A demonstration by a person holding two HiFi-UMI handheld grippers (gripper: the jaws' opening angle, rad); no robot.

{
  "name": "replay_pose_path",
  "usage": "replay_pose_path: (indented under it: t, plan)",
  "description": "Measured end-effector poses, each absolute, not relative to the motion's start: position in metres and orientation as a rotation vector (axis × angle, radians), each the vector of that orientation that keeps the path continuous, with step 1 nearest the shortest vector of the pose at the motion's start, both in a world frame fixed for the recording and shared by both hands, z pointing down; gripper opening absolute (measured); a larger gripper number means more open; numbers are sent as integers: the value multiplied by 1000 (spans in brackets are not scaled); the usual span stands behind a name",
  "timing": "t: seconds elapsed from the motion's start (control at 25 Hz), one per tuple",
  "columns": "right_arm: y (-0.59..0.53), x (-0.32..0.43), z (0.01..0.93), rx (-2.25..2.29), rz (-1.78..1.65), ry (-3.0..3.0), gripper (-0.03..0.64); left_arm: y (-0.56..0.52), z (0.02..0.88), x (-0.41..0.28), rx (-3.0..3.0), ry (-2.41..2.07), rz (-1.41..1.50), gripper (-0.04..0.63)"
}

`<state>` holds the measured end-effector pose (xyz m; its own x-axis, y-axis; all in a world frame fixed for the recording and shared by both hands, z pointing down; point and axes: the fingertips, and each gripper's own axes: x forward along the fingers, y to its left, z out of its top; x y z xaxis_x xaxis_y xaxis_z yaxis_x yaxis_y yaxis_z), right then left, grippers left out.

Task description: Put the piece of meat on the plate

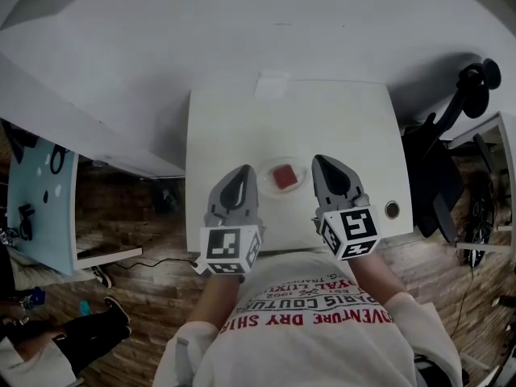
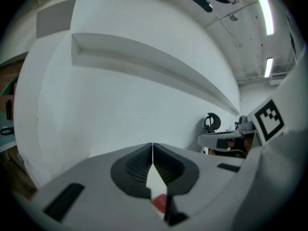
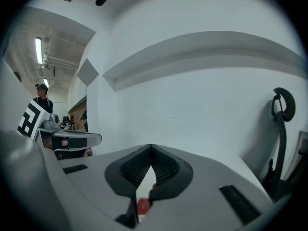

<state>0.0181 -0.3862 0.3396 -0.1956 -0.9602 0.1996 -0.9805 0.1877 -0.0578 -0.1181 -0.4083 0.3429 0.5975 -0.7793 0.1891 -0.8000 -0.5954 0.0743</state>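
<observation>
The red piece of meat (image 1: 283, 176) lies on a small clear plate (image 1: 265, 187) near the front of the white table (image 1: 242, 127). My left gripper (image 1: 244, 168) hovers just left of the plate, and my right gripper (image 1: 321, 160) just right of it. Both are shut with nothing between their jaws and point toward the far wall. In the left gripper view the meat (image 2: 160, 203) peeks out below the closed left gripper (image 2: 152, 146). The right gripper view shows the meat (image 3: 143, 206) under the closed right gripper (image 3: 151, 147).
A white sheet (image 1: 274, 85) lies at the table's far edge by the wall. A round cable hole (image 1: 392, 210) sits near the front right corner. A black office chair (image 1: 451, 135) stands to the right, and a pale blue board (image 1: 40, 204) to the left.
</observation>
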Motion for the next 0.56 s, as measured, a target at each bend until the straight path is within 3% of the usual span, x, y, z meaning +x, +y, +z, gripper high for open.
replay_pose_path:
  t: [0.56]
  plan:
    - [-394,12,351,1893,287,-2314,12,-415,341,-120,2665,-1344,201,8]
